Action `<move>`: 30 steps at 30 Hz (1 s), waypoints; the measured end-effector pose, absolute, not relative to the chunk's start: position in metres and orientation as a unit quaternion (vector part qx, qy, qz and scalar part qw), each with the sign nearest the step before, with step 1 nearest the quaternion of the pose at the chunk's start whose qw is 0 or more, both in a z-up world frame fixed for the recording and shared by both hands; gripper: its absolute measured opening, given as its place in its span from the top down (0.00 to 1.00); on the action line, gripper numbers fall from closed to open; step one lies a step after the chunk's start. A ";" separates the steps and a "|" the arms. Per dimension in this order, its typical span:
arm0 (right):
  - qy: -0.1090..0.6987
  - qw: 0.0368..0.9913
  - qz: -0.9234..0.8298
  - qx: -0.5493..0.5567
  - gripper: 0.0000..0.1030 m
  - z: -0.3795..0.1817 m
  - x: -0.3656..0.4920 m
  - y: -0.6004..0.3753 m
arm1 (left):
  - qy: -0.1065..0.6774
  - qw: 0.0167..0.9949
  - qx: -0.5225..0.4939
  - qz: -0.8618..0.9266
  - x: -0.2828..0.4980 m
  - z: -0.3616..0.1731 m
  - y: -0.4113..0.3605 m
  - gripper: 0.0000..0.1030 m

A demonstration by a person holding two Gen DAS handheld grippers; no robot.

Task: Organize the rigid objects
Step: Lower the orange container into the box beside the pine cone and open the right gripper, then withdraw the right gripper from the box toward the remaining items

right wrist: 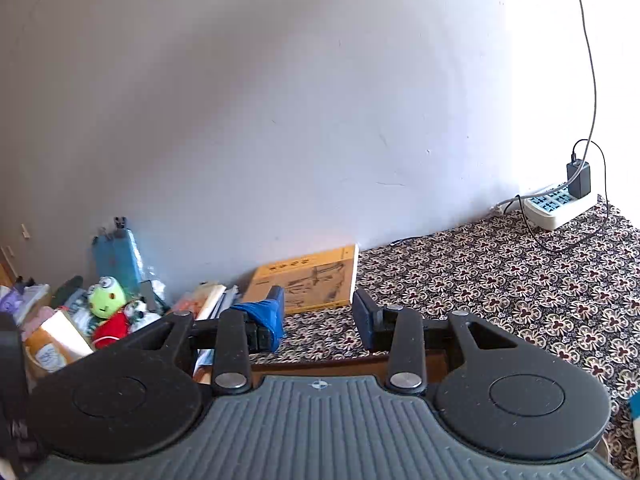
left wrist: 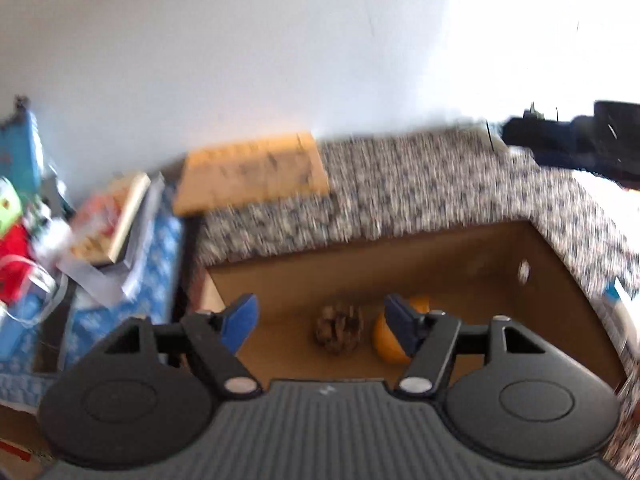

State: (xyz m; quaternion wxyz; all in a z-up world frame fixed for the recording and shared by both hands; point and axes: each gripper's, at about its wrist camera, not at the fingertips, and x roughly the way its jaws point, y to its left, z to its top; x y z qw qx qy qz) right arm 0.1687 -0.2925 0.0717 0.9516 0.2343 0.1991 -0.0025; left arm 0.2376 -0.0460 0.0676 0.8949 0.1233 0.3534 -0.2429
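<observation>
1. The patterned cloth (left wrist: 420, 176) is smearing into streaks in the blurred left wrist view; the right wrist view is showing it sharply, spreading far and right toward a white power strip (right wrist: 558, 206) with a black charger (right wrist: 579, 179) plugged in.
2. The cardboard box (left wrist: 460, 256) is sitting open below the left claw, its near wall hidden behind the claw's body. In the right wrist view only a thin brown strip of it is peeking out between the fingers.
3. The yellow book (right wrist: 312, 280) is lying flat against the wall, its print too blurred to read.
4. The pile of clutter (right wrist: 104, 312) at the left is running off the frame, with a green toy on top.
5. The left claw (left wrist: 320, 322) is standing wide open, gripping nothing, above the box.
6. The right claw (right wrist: 318, 316) is standing partly open, empty, over the cloth.
7. The orange ball (left wrist: 386, 340) is resting on the box floor, half hidden behind the right finger.
8. The pine cone (left wrist: 339, 329) is lying beside it, between the fingers and below them.
</observation>
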 end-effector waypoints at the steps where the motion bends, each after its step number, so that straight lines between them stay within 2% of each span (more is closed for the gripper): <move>1: 0.201 0.948 0.005 0.245 0.79 0.069 0.157 -0.300 | 0.348 0.900 0.122 -0.233 0.235 0.077 -0.047 0.32; 7: 0.213 0.947 0.027 0.240 0.79 0.063 0.126 -0.285 | 0.346 0.912 0.108 -0.194 0.207 0.106 -0.049 0.31; 15: 0.216 0.951 0.064 0.210 0.79 0.065 0.065 -0.274 | 0.334 0.924 0.116 -0.148 0.136 0.118 -0.051 0.31; 24: 0.237 0.944 0.108 0.202 0.79 0.048 0.023 -0.263 | 0.376 0.914 0.111 -0.108 0.071 0.093 -0.049 0.31; 30: 0.298 0.918 0.138 0.220 0.79 0.019 0.006 -0.259 | 0.414 0.899 0.112 -0.087 0.041 0.067 -0.044 0.31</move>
